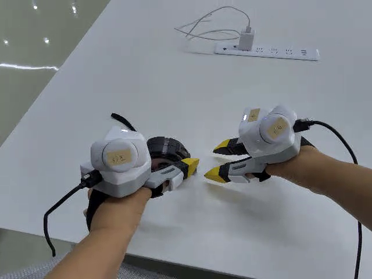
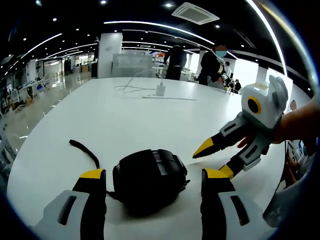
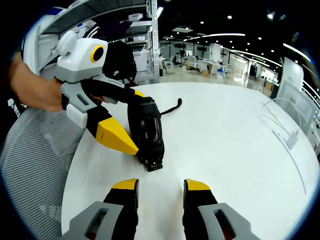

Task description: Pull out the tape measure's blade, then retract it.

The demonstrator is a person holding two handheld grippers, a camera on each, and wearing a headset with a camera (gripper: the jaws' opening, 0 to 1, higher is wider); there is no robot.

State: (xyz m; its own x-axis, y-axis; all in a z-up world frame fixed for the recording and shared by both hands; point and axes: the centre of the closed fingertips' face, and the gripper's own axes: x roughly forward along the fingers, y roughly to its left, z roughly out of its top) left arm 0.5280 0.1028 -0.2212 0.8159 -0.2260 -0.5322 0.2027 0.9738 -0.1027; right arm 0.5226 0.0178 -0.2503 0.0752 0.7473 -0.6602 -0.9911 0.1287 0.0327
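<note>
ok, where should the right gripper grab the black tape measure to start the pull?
Probably the small tab at the low corner of the black round tape measure, since it faces the right gripper. Come in straight along the white table; the left gripper straddles the case's sides.

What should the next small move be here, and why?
Probably shut the left gripper on the tape measure. Its jaws flank the black case with slight gaps on both sides, so the case looks unclamped. Nothing is drawn out of it yet, and the open right gripper sits empty close by, aimed at it. Pulling likely needs a steadied case first.
</note>
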